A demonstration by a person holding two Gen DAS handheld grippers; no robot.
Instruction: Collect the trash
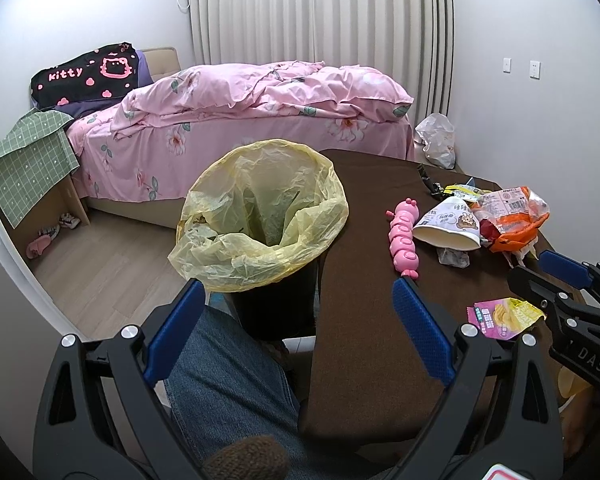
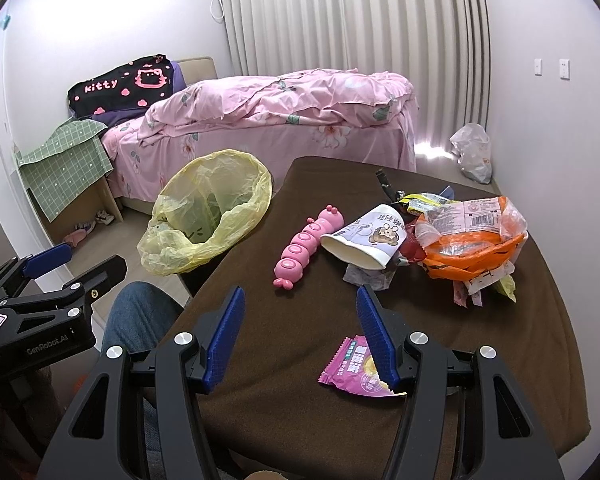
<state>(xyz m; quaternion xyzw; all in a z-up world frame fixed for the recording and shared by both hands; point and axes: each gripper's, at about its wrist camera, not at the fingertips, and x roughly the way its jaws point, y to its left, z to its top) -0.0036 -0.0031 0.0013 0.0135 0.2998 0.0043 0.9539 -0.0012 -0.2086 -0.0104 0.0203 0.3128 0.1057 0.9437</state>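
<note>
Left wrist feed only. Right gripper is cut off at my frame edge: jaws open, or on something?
Observer: Open. The right gripper has only bare tablecloth between its pads.
Operator: The pink packet near it?
Observer: The pink snack packet lies flat on the table, partly behind one finger and not gripped.
Operator: Anything under the orange bag?
Observer: Small loose wrappers stick out from under the near side of the orange bag.

Place was a home bedroom | bed (image 1: 236,112) had pink floral bedding | curtains (image 2: 352,12) covered the far wall
</note>
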